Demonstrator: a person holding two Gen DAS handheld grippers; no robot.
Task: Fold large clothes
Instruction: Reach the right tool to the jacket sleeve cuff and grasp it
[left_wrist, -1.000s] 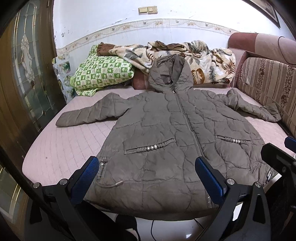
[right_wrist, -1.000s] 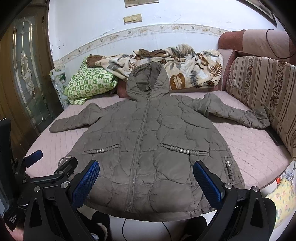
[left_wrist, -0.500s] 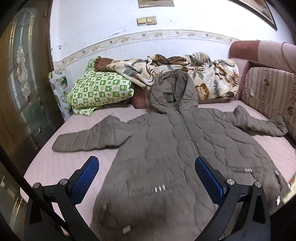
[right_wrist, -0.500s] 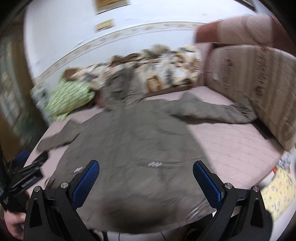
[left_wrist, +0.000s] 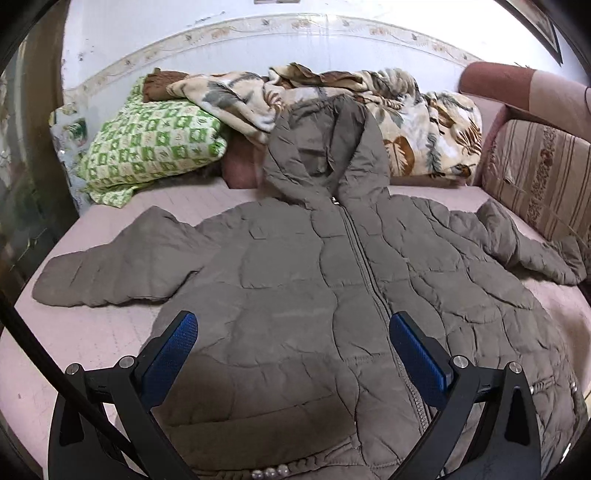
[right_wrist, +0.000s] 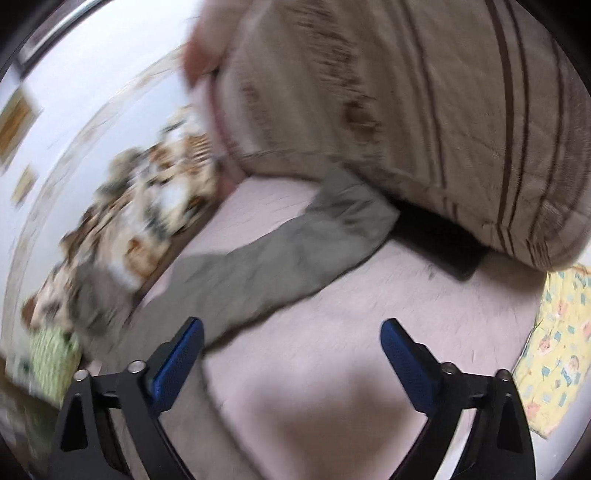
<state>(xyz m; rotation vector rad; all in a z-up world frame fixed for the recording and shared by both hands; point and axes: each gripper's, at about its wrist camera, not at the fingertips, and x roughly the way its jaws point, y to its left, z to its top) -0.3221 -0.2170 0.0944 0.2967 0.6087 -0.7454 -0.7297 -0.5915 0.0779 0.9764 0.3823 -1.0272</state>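
Right tool (right_wrist: 291, 347) has swung toward the coat's sleeve (right_wrist: 295, 254), closing on nothing; left tool (left_wrist: 291, 347) gapes; coat (left_wrist: 332, 295) unfolded (everything remains).

The left wrist view looks forward and downward between its claw (left_wrist: 293, 354) from low over the front hem of the grey coat (left_wrist: 314, 295), facing up its zip toward the hood and the back wall. The right wrist view, blurred and tilted sideways, looks down from close over the bed (right_wrist: 332, 350) beside the coat, facing the coat's sleeve (right_wrist: 295, 251) and the striped cushion (right_wrist: 443, 110) beyond it. Both views share that sleeve, the cushion and the leaf-print blanket (left_wrist: 424, 122)
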